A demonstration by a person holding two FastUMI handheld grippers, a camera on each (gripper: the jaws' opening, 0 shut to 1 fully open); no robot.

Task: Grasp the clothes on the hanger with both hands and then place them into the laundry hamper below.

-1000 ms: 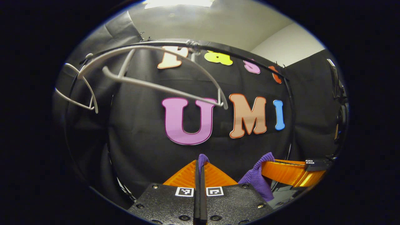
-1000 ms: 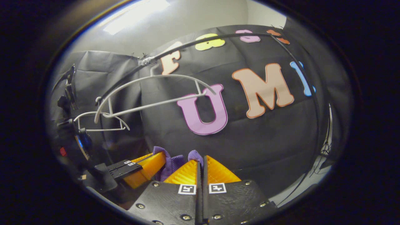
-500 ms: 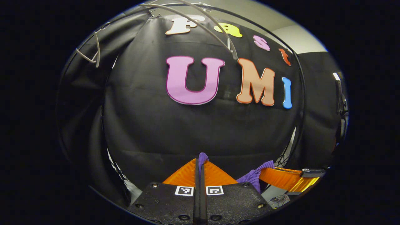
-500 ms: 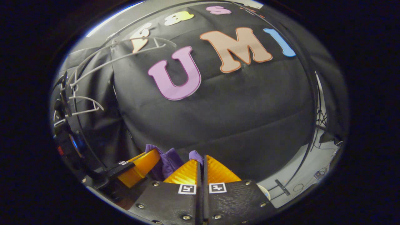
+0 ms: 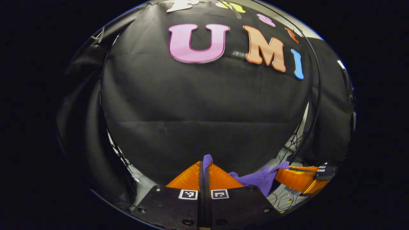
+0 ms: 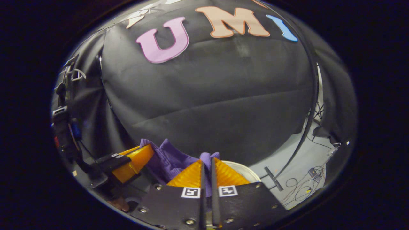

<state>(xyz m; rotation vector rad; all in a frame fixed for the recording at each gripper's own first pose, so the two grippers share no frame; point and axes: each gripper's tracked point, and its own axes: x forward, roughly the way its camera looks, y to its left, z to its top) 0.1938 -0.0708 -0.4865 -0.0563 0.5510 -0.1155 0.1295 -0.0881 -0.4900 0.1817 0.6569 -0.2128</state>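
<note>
Both grippers have dropped well below the hangers, clamped on the purple garment [image 6: 172, 159]: left gripper [image 5: 204, 167], right gripper [image 6: 207, 163]. Lower it evenly over the hamper [image 6: 244, 171] rim beneath before you release.

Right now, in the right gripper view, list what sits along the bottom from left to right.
The left gripper, held farther off → the purple garment stretched between the two grippers → the right gripper, shut on a fold of that garment → the hamper's white rim → cables on the pale floor.
</note>
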